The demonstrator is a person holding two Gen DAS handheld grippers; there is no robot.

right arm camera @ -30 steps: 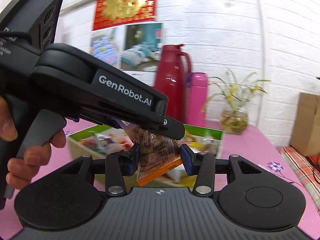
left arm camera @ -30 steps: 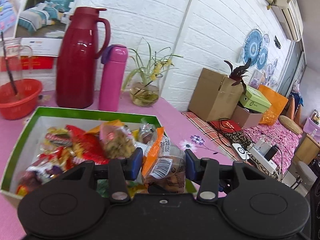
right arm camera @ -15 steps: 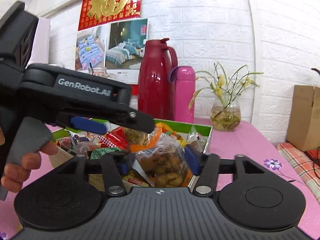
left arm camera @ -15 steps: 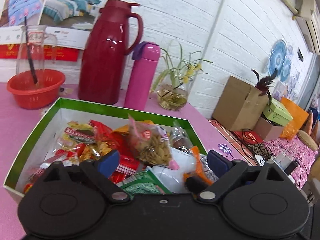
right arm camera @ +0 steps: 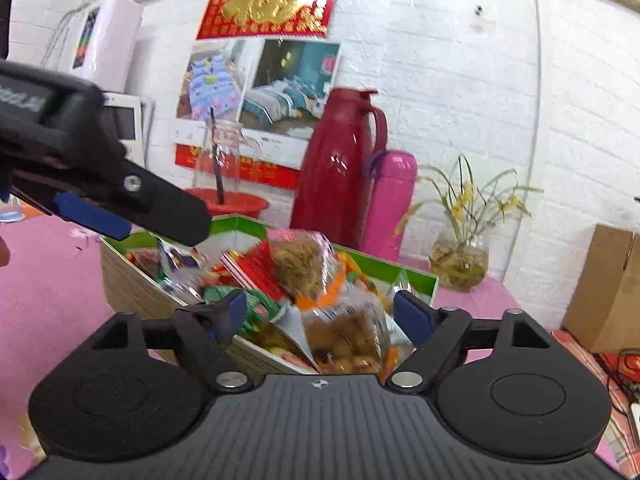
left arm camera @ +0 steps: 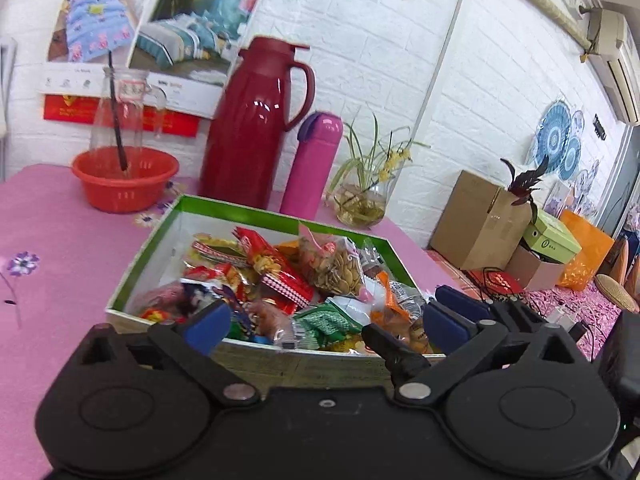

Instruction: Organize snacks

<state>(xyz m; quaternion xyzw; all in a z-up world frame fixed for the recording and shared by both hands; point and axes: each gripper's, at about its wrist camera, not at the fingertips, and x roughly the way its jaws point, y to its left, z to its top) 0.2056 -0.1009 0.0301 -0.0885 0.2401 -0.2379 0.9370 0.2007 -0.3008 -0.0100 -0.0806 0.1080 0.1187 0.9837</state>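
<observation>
A green-rimmed box (left arm camera: pixel 256 210) on the pink table holds several snack packets, among them a clear bag of seeds (left arm camera: pixel 332 268) and an orange-edged bag of nuts (left arm camera: pixel 404 320). My left gripper (left arm camera: pixel 326 322) is open and empty just in front of the box's near wall. My right gripper (right arm camera: pixel 320 316) is open over the box's near right corner, with the bag of nuts (right arm camera: pixel 348 340) lying between its fingers, not pinched. The box (right arm camera: pixel 132 276) also shows in the right wrist view, with the left gripper's finger (right arm camera: pixel 92 212) above its left end.
Behind the box stand a red thermos jug (left arm camera: pixel 256 124), a pink flask (left arm camera: pixel 312 164), a glass vase with a plant (left arm camera: pixel 360 204) and a red bowl with a glass jar (left arm camera: pixel 124 176). Cardboard boxes (left arm camera: pixel 480 216) sit past the table's right edge.
My left gripper let go of the orange-edged bag, opened and pulled back from the box. My right gripper opened and the bag now rests in the box.
</observation>
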